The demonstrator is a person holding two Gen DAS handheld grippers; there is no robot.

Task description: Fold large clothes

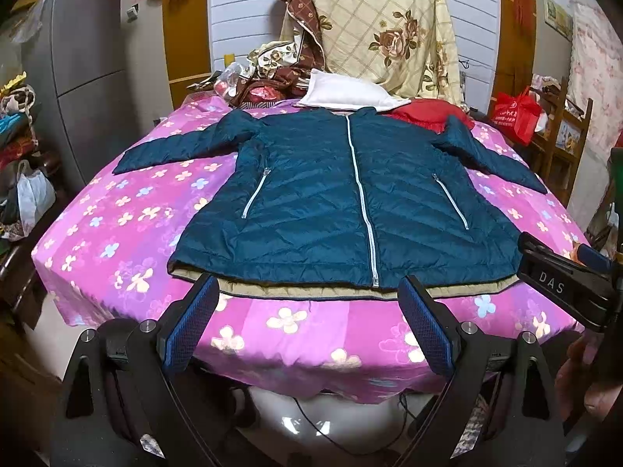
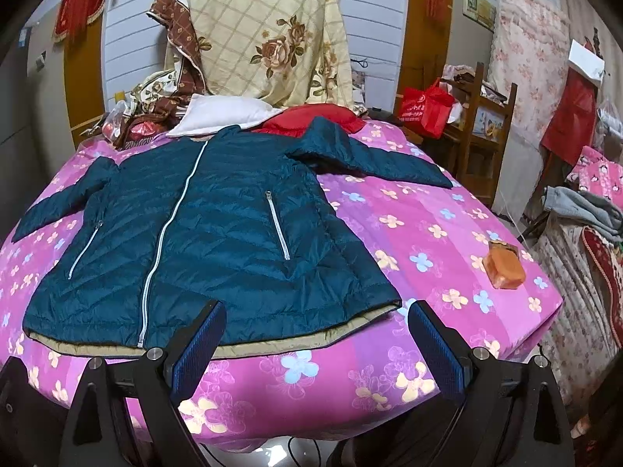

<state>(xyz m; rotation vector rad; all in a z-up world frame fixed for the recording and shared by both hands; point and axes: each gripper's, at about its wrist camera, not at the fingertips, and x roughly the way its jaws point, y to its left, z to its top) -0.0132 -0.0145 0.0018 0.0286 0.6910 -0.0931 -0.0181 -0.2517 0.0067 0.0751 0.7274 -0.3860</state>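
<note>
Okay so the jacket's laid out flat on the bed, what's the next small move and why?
Probably bring the left gripper over to the left sleeve and pinch its cuff, to fold it onto the body. The jacket lies flat, zipped, both sleeves spread; both grippers are open and empty, short of the hem.

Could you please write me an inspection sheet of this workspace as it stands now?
Surface: bed with pink flowered sheet.
Job's things: teal jacket flat, zipped, sleeves spread, not yet folded.
Clutter: white pillow and red garment beyond the collar; orange packet near the bed's right edge.
Grippers: left gripper and right gripper open, holding nothing, near the hem.
Cables: dark cable on the floor below the bed.
Surroundings: floral quilt, red bag, wooden chair, grey fridge.
</note>
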